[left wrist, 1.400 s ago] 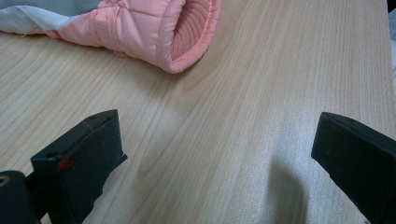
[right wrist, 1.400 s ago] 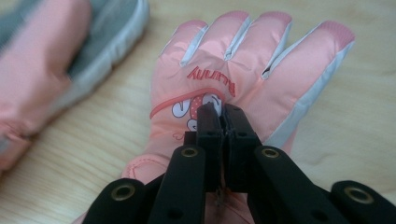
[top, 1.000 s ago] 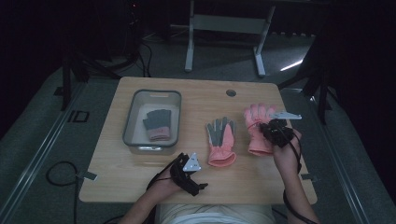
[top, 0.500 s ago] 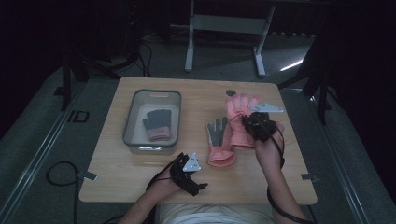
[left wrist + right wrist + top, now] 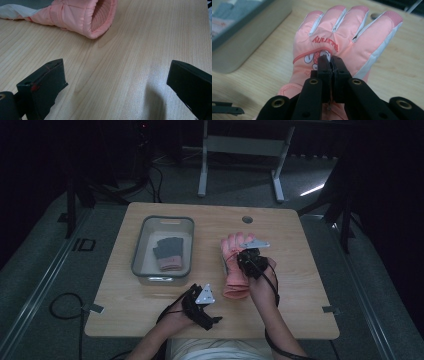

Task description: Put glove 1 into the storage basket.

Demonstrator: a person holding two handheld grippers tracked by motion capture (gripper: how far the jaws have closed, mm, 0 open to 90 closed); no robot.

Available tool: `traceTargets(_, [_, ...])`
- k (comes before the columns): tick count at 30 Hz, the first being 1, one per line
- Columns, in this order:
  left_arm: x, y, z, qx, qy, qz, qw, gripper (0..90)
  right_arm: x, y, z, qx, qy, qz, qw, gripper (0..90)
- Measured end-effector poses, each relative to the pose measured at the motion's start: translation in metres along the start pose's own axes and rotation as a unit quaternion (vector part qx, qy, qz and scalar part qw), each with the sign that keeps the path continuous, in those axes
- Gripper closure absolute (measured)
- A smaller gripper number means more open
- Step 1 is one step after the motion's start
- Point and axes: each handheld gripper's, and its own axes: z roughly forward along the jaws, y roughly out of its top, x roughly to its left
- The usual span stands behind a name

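A pink glove marked "Bunny" hangs over the middle of the wooden table, fingers pointing away from me. My right gripper is shut on the back of it. Under and just in front of it lies a second pink glove, its open cuff turned toward me. My left gripper rests low near the table's front edge, a short way from that cuff, open, with bare wood between its jaws.
A grey tray stands at the table's left and holds a small grey and pink glove. A round hole sits near the far edge. Cables trail from both grippers off the front.
My right gripper has carried the pink glove leftward from the right part of the table to over the second glove, now mostly covered. The left gripper has stayed put.
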Motion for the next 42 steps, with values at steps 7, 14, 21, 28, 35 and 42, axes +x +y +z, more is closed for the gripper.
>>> traceTargets(7, [0.000, 0.000, 0.000, 0.002, -0.001, 0.001, 1.0000, 1.6, 0.001, -0.016, 0.022, 0.030, -0.004, 0.005, 0.9995, 86.6])
traceTargets(14, [0.000, 0.000, 0.000, 0.003, -0.002, 0.002, 1.0000, 1.7, -0.003, -0.024, 0.032, 0.036, 0.020, 0.003, 0.9992, 86.4])
traceTargets(21, [0.000, 0.000, 0.000, 0.002, -0.001, -0.001, 1.0000, 1.7, -0.017, -0.028, 0.028, 0.045, 0.021, -0.006, 0.9988, 85.5])
traceTargets(28, [0.002, 0.000, 0.001, 0.002, -0.001, -0.003, 1.0000, 1.6, -0.020, -0.024, 0.024, 0.031, 0.046, 0.005, 0.9985, 74.8])
traceTargets(35, [0.002, 0.000, 0.000, 0.000, 0.001, -0.006, 1.0000, 1.6, -0.022, -0.017, 0.009, -0.006, 0.070, 0.010, 0.9975, 48.7])
traceTargets(42, [0.002, 0.003, -0.001, -0.005, 0.009, -0.013, 0.9999, 1.6, -0.041, -0.017, 0.001, -0.044, 0.102, 0.018, 0.9937, 17.3])
